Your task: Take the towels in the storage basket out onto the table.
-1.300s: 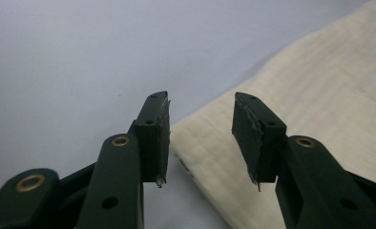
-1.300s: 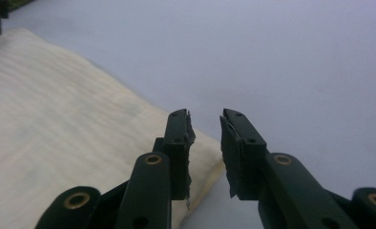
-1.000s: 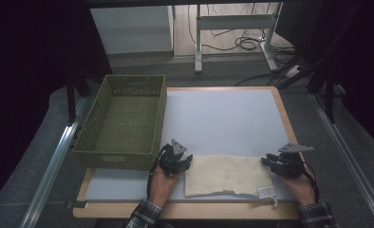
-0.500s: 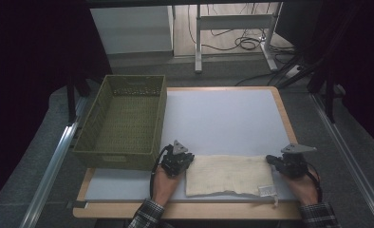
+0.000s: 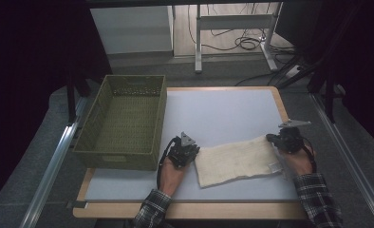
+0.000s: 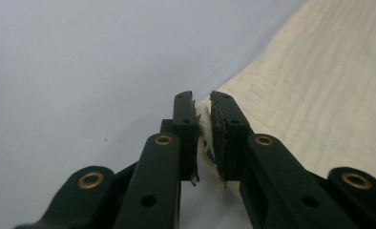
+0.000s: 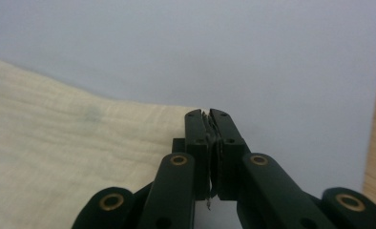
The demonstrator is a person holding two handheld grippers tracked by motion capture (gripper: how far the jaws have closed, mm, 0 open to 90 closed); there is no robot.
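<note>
Table [image 5: 223,114] with a pale top and a wooden rim takes up the middle of the high view, running from the centre down to the lower edge. Next in size, an olive woven basket [image 5: 123,124] sits on its left part, left of centre in the frame, its near wall just beside the left hand. A cream cloth [image 5: 237,160] lies flat on the pale surface lower right of centre, slanting so that its right end sits higher in the frame than its left end; a small label shows near its lower right corner.

The left gripper [image 5: 189,153], just left of the cloth in the high view, pinches the cloth's left corner: in the left gripper view a fold of cream fabric [image 6: 203,126] is pressed between the two black jaws. The right gripper [image 5: 279,138], at the right of the high view, has clamped the cloth's upper right corner, and the right gripper view shows its jaws nearly together on the thin edge [image 7: 209,121]. Both sets of jaws have just been closing on the fabric.
</note>
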